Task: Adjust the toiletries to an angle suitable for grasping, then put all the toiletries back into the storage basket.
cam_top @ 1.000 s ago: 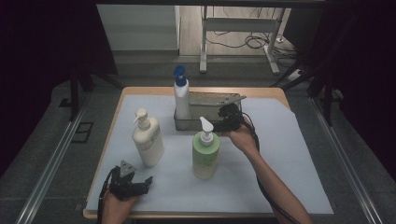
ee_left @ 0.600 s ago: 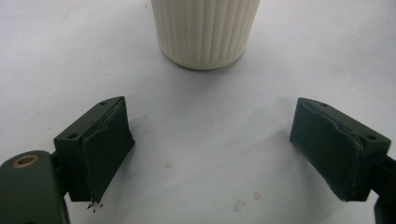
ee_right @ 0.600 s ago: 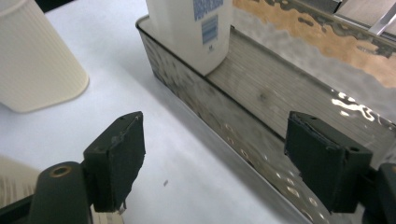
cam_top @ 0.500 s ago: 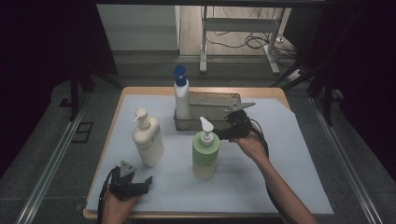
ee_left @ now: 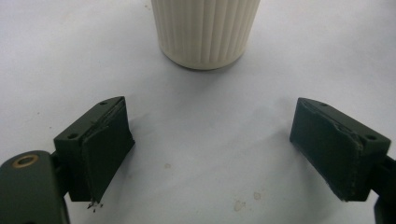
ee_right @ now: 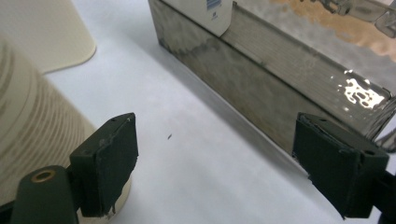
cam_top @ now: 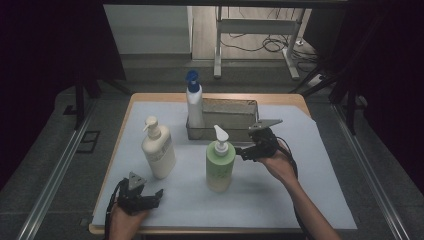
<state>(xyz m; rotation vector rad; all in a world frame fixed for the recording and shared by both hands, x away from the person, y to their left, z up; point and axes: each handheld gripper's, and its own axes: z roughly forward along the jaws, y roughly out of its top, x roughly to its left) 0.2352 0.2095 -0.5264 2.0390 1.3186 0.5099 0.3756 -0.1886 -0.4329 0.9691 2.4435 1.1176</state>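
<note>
High view shows the white-covered table (cam_top: pixel 310 200) in front of you, with the metal tray (cam_top: pixel 230 117) at the back holding the blue-capped bottle (cam_top: pixel 194 102), the cream pump bottle (cam_top: pixel 158 150) on the left and the green pump bottle (cam_top: pixel 220 162) standing upright near the middle, in front of the tray. Your right gripper (cam_top: pixel 241 152) sits just beside the green bottle's right flank, its jaws wide and just opened further with nothing between them. Your left gripper (cam_top: pixel 159 195) rests at the near edge, jaws spread and empty, facing the cream bottle.

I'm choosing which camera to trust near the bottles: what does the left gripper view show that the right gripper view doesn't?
Left gripper view: the left gripper, its jaws open and empty. Right gripper view: the open right gripper, the rectangular metal tray, the white labelled bottle in it and the green pump bottle beside one jaw. Both: the ribbed cream pump bottle and the white table cover.
</note>
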